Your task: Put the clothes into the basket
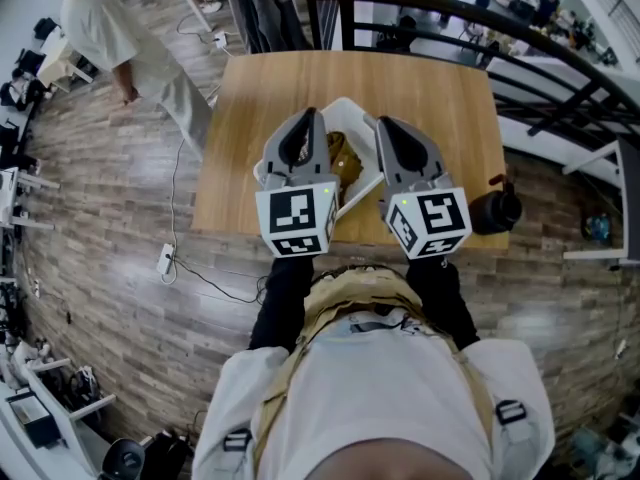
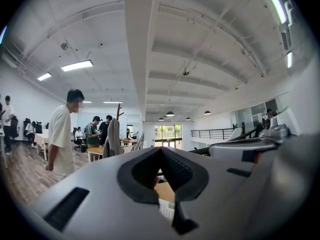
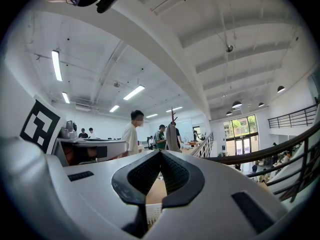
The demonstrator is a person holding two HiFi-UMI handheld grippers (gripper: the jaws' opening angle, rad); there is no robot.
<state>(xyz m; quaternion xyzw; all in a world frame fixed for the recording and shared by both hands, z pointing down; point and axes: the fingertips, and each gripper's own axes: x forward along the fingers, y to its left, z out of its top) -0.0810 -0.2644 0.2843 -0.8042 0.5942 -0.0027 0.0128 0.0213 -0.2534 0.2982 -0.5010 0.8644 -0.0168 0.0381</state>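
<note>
You hold both tongs side by side over the wooden table (image 1: pixel 420 98), their marker cubes close to your chest and their tips pointing away from you. Your left gripper (image 1: pixel 314 118) is closed: in the left gripper view its black pads (image 2: pixel 172 169) meet at the tip (image 2: pixel 161 149) with nothing caught between them. Your right gripper (image 1: pixel 384 124) is the same, and in the right gripper view its two jaws come together at the tip (image 3: pixel 160 152), empty. Directly under the two grippers stands the white basket (image 1: pixel 347 104), near your edge of the table, and the brown clothes (image 1: pixel 340 164) lie inside it, showing in the gap between the two tongs. Neither gripper touches the clothes or the basket; both hover above them. A strip of the basket's white mesh wall shows low down below the jaws in the left gripper view (image 2: pixel 165 210) and in the right gripper view (image 3: pixel 150 215). At the table's right edge, beside your right gripper, sits a black jug (image 1: pixel 496 211). Off the far left corner of the table a person in a white shirt (image 1: pixel 125 48) stands on the wood-plank floor, and a white power strip (image 1: pixel 165 259) with its cable lies on the floor left of the table. A dark railing (image 1: pixel 480 16) curves behind the table's far side.
</note>
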